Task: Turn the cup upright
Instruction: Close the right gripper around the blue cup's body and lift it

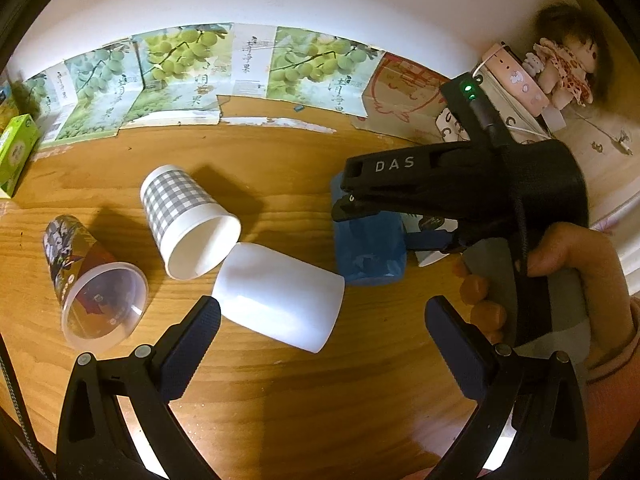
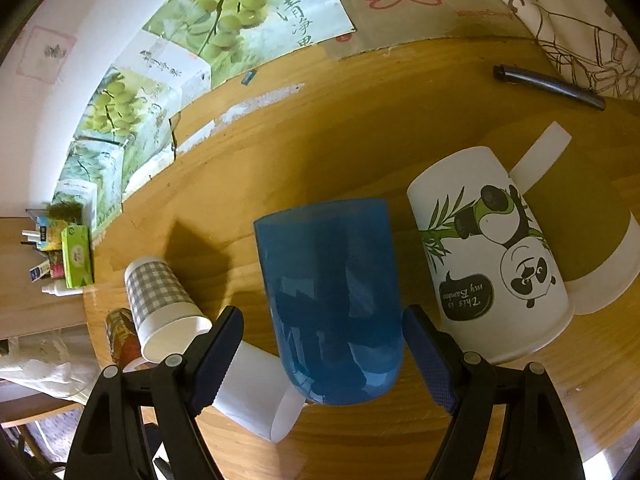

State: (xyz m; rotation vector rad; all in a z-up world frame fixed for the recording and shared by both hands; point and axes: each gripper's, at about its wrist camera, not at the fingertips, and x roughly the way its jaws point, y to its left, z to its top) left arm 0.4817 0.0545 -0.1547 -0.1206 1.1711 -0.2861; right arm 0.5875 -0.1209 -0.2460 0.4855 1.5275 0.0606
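Observation:
Several cups lie on their sides on the wooden table [image 1: 280, 392]. A blue cup [image 2: 332, 304] lies between the fingers of my right gripper [image 2: 324, 352], which is open around it; small gaps show at both pads. The blue cup also shows in the left wrist view [image 1: 368, 252] under the right gripper [image 1: 344, 204]. A white cup [image 1: 280, 296] lies just ahead of my open, empty left gripper [image 1: 320, 324]. A grey checked paper cup [image 1: 184, 220] and a printed clear-rimmed cup [image 1: 88, 276] lie to its left. A panda mug [image 2: 492, 256] lies right of the blue cup.
Grape-printed cartons [image 1: 180, 68] and cardboard [image 1: 404, 96] line the back wall. A green box [image 1: 16, 152] stands at the far left. A doll [image 1: 568, 68] sits at the back right. A black pen [image 2: 548, 86] lies behind the panda mug.

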